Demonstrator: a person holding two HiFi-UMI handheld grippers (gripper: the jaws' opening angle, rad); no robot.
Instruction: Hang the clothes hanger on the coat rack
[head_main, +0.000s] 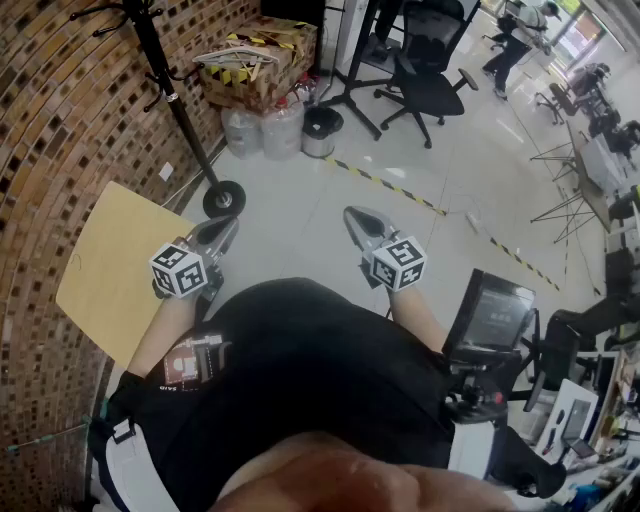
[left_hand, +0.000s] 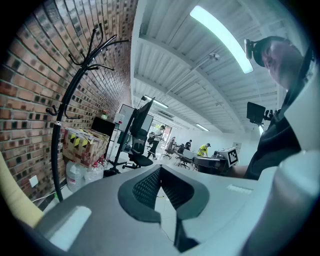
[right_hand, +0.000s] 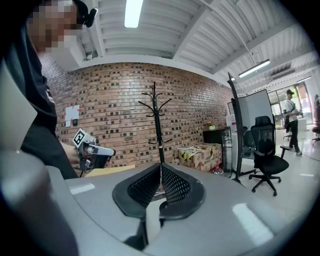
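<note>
The black coat rack stands by the brick wall at the upper left, on a round base. It also rises at the left of the left gripper view as the coat rack, and in the middle of the right gripper view as the coat rack. White clothes hangers lie on a taped cardboard box behind it. My left gripper and right gripper are held side by side in front of my body, far from the hangers. Both are shut, left gripper and right gripper, with nothing between the jaws.
A yellow table top lies at my left by the wall. Water bottles and a bin stand beside the box. An office chair and a screen stand are farther back. Monitors and desks crowd my right. People work far off.
</note>
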